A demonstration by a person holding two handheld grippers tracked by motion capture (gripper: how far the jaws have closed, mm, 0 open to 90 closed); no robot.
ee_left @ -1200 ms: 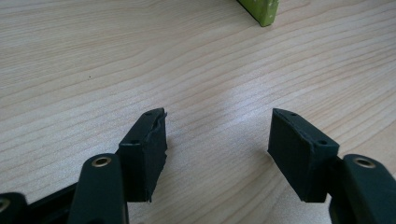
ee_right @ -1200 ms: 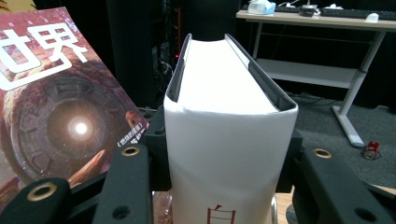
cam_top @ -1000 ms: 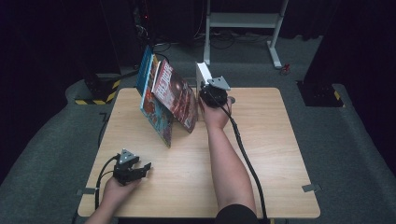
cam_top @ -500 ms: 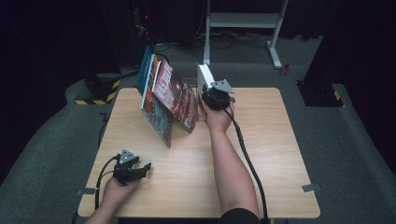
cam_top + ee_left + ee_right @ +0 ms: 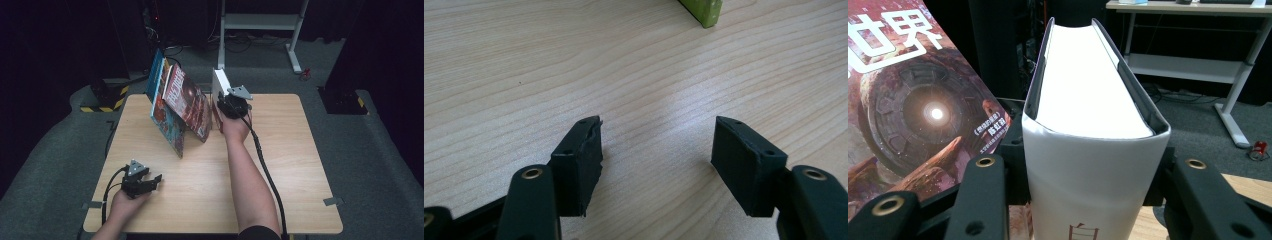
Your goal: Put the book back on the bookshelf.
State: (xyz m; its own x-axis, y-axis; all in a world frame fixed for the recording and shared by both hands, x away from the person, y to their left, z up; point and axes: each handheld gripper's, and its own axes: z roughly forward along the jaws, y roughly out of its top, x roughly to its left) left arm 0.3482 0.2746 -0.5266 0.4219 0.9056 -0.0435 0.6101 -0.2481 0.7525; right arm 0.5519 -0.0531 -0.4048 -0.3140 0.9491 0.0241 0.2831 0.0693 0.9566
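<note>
Two grippers in play, one working. The right gripper (image 5: 226, 106) has its jaws clamped part-way open on the spine end of a thick white hardback book (image 5: 1088, 135); in the right gripper view the black pads press both covers, page block facing up and away between them. The book stands upright on its lower edge at the far middle of the wooden table (image 5: 280, 165), long axis running from the gripper away toward the far edge, tilted slightly back.

Key relation: just to the left of the white book, a row of leaning books rests slanted toward it. The nearest is the red-brown book with the glowing disc cover (image 5: 187, 102), then an illustrated blue-red book (image 5: 167, 125), and behind them a blue book (image 5: 156, 75). In the right gripper view the red-brown cover (image 5: 913, 115) sits very close beside the white book's left cover; whether they touch cannot be told. Judgement: the white book reads as a bookend or next member of the row, so any move leftward closes that gap.

The left gripper (image 5: 152, 181) rests low over the near-left of the table, well apart from the books. Its jaws stand open and empty, only bare wood between the pads (image 5: 579, 165). The right hand is far nearer the work.
</note>
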